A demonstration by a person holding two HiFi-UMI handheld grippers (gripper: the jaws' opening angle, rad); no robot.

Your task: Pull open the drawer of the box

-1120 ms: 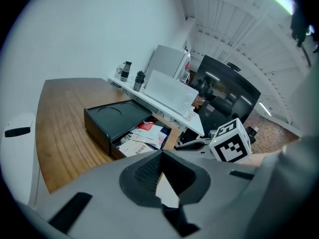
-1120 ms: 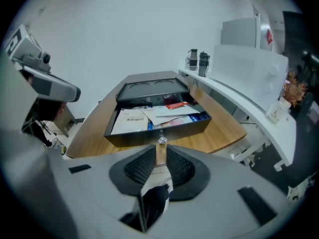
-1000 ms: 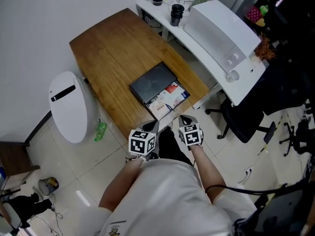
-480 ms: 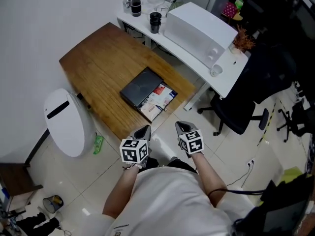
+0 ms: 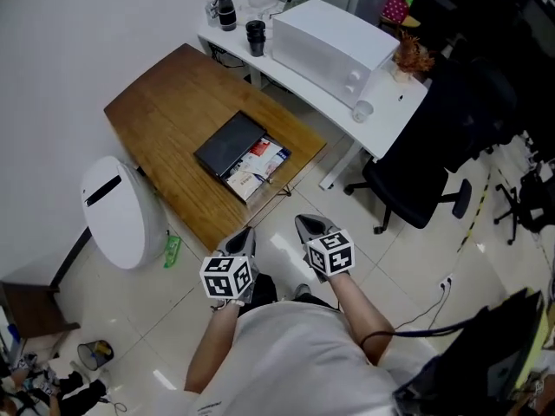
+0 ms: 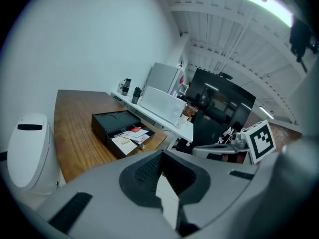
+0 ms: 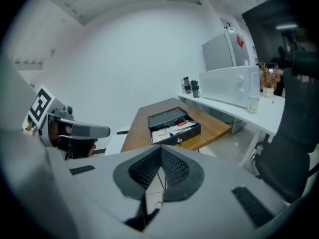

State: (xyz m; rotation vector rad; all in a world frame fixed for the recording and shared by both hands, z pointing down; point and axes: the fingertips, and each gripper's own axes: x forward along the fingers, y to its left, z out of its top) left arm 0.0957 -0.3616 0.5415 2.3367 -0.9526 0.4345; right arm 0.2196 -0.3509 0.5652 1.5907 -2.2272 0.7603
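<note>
The black box [image 5: 227, 141] lies on the wooden table [image 5: 165, 111] near its front edge. Its drawer [image 5: 257, 168] stands pulled out toward the table's edge, with papers and cards showing inside. The box [image 6: 110, 121] and its open drawer [image 6: 130, 136] also show in the left gripper view, and the box [image 7: 168, 116] with its drawer [image 7: 179, 130] in the right gripper view. My left gripper [image 5: 245, 236] and right gripper [image 5: 304, 224] hang side by side over the tiled floor, well short of the table. Both are shut with nothing between the jaws.
A white desk [image 5: 395, 115] behind the table carries a white appliance [image 5: 325, 42], dark cups [image 5: 254, 35] and a paper cup [image 5: 362, 109]. A black office chair [image 5: 425, 189] stands at the right. A white rounded bin [image 5: 121, 211] and a green bottle [image 5: 172, 250] are left of the table.
The person has stepped back from the table, so both grippers now sit farther from the box, over the floor. Both stay shut and the drawer stays out.
</note>
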